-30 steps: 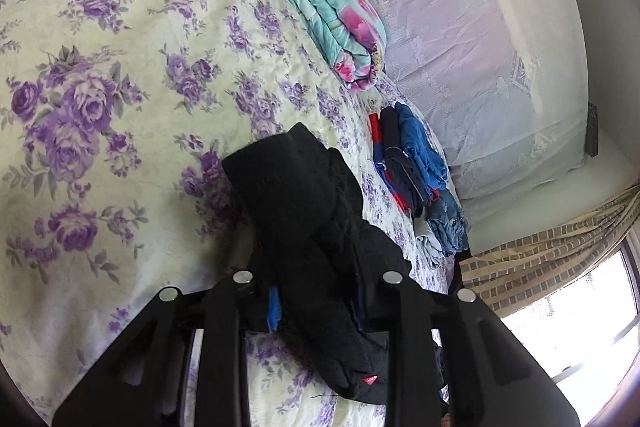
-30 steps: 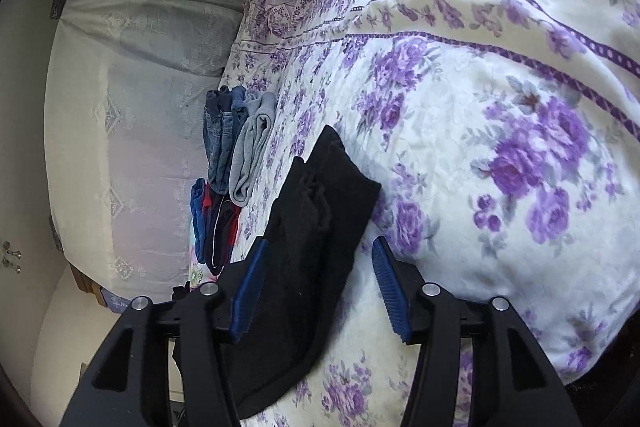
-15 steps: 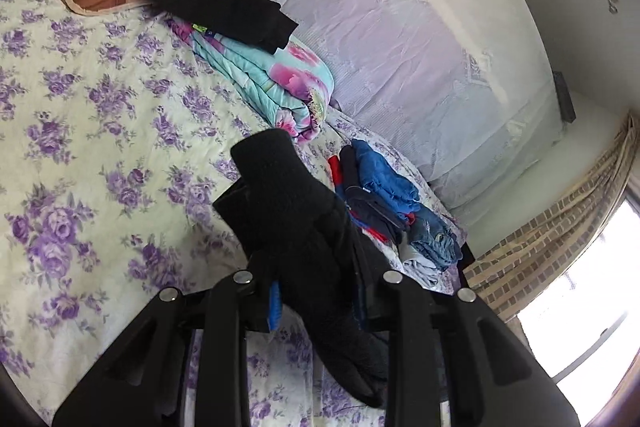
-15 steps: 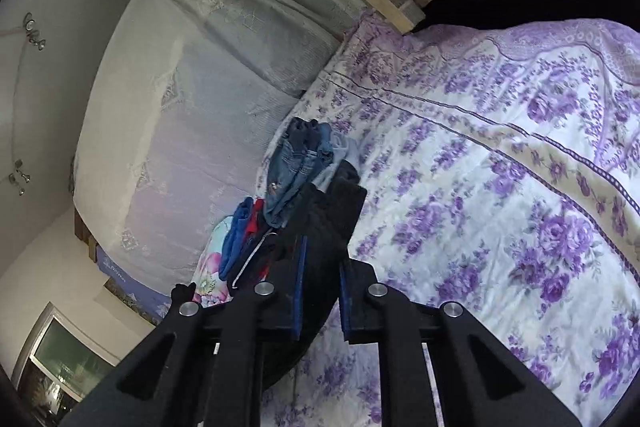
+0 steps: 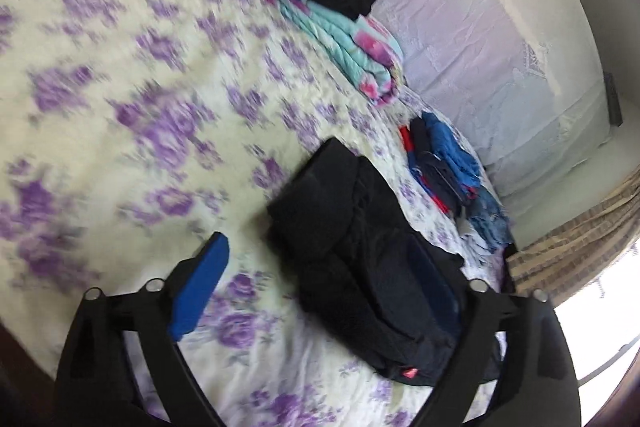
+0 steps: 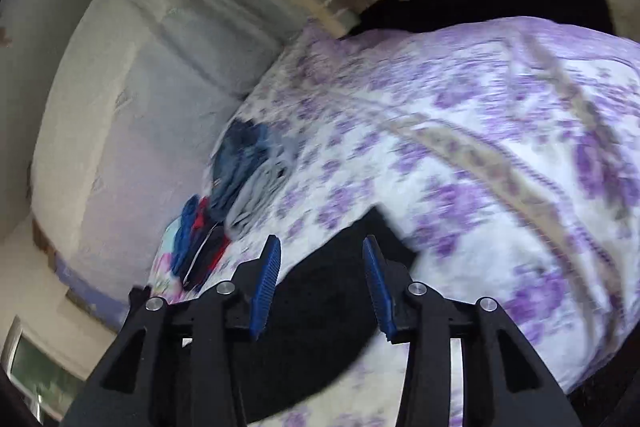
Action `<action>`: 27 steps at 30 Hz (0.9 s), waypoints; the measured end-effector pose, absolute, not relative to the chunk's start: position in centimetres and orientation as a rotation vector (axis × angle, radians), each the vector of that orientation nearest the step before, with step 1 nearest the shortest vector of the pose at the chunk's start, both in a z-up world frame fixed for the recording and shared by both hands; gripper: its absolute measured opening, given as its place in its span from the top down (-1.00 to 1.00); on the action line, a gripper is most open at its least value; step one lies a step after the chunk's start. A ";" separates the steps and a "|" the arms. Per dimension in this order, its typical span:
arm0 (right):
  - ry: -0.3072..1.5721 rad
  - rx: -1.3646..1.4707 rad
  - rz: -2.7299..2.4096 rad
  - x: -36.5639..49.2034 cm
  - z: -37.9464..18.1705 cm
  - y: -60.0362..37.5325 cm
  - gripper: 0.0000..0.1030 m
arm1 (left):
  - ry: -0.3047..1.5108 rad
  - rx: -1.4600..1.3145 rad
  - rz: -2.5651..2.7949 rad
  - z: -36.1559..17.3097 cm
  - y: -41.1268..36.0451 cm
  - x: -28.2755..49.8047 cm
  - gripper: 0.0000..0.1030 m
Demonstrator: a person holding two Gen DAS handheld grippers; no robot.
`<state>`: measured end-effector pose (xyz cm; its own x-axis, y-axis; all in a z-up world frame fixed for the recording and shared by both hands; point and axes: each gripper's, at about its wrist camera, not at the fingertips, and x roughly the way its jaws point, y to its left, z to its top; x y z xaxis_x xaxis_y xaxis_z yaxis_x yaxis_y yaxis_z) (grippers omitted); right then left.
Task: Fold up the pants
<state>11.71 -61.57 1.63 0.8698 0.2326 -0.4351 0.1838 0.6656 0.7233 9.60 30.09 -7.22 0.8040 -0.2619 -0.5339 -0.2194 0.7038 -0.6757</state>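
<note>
Lying folded on bedspread (image 5: 120,75), black pants (image 5: 360,259) between just-opened left hand-held gripper (image 5: 332,279) jaws.

A: Where is there room on the bed (image 5: 120,75)?

B: Its near left stretch of flowered sheet lies bare.

A: What blocks the far side?

B: The rolled quilt (image 5: 356,55), then the stack of folded clothes (image 5: 452,163) along the wall; the black pants (image 5: 360,259) lie just before them.

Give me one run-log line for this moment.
left gripper: just opened, empty | right gripper: just reopened, empty | black pants: folded, on bedspread
</note>
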 end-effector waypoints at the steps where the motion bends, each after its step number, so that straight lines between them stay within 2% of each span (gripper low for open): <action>1: 0.555 0.832 0.149 13.2 2.5 -58.6 0.00 | 0.631 -0.809 -0.022 -6.9 30.2 8.9 -0.71; 2: 0.589 0.821 0.281 15.1 3.1 -55.2 -0.18 | 0.614 -0.823 -0.036 -6.5 30.2 8.4 -0.71; 3: 0.627 0.814 0.393 16.8 3.3 -51.9 -0.25 | 0.595 -0.838 -0.061 -6.3 30.1 7.9 -0.71; 7: 0.842 0.757 0.789 24.5 2.7 -36.7 -0.26 | 0.588 -0.784 -0.202 -4.7 26.9 7.9 -0.71; 11: 1.003 0.626 0.905 30.6 1.2 -26.5 -0.29 | 0.639 -0.721 -0.302 -4.6 23.6 9.2 -0.75; 15: 1.112 0.614 0.873 35.4 -1.0 -23.1 -0.37 | 0.656 -0.749 -0.312 -5.9 23.5 10.4 -0.75; 18: 1.173 0.631 0.894 35.5 -2.1 -21.3 -0.41 | 0.657 -0.752 -0.321 -6.5 23.7 11.4 -0.76; 20: 1.191 0.560 0.883 35.8 -2.1 -20.0 -0.47 | 0.663 -0.747 -0.320 -6.7 23.5 12.2 -0.77; 27: 1.239 0.338 0.897 36.3 -2.7 -15.1 -0.50 | 0.676 -0.730 -0.341 -7.3 23.5 12.9 -0.83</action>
